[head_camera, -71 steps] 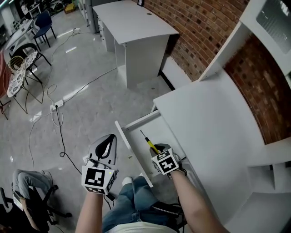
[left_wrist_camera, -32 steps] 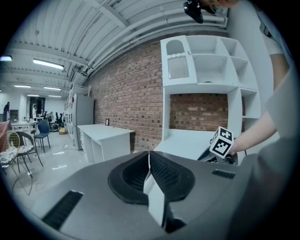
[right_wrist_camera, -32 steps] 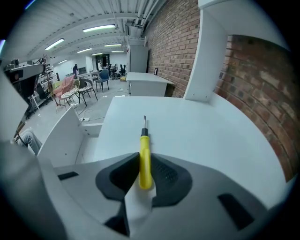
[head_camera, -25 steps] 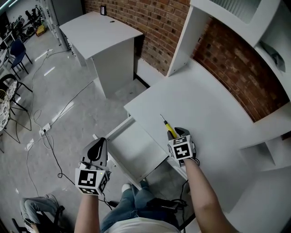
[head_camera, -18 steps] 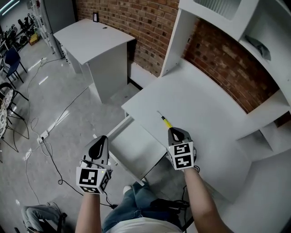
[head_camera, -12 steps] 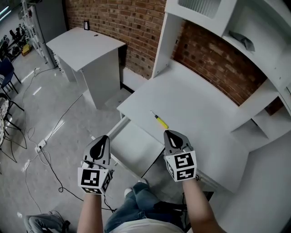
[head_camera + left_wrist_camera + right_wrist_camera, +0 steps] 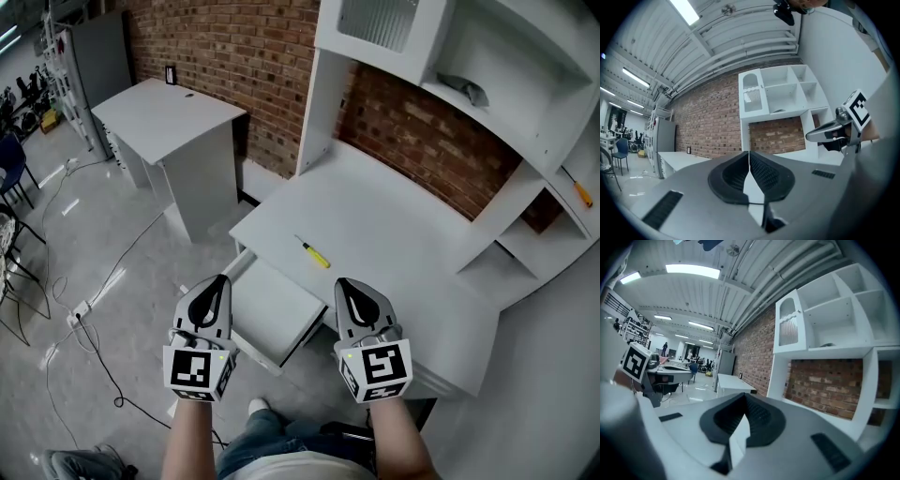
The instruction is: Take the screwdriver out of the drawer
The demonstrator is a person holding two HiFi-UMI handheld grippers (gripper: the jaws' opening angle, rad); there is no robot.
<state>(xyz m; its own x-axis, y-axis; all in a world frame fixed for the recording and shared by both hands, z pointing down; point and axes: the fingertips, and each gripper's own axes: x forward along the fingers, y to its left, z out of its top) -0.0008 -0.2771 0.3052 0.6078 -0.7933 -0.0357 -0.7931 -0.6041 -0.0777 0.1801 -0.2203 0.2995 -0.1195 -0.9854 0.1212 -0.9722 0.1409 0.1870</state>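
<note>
**Now on the white desk (image 7: 394, 220): the yellow-handled screwdriver (image 7: 310, 254)**

It lies near the desk's front edge, just above the pulled-out white drawer (image 7: 272, 309). Before the desk hover the left gripper (image 7: 221, 279) and right gripper (image 7: 345, 283), jaws pressed together on nothing, each bearing black-and-white square markers (image 7: 198, 367).

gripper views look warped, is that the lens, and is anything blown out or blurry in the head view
Left gripper view: fisheye, the white shelf unit bows, corners go black, the ceiling strip light is blown out. Right gripper view: same bulge, glare on the ceiling light panel. Head view: even light, little blur; the yellow-handled screwdriver on the white desk reads sharp.
</note>
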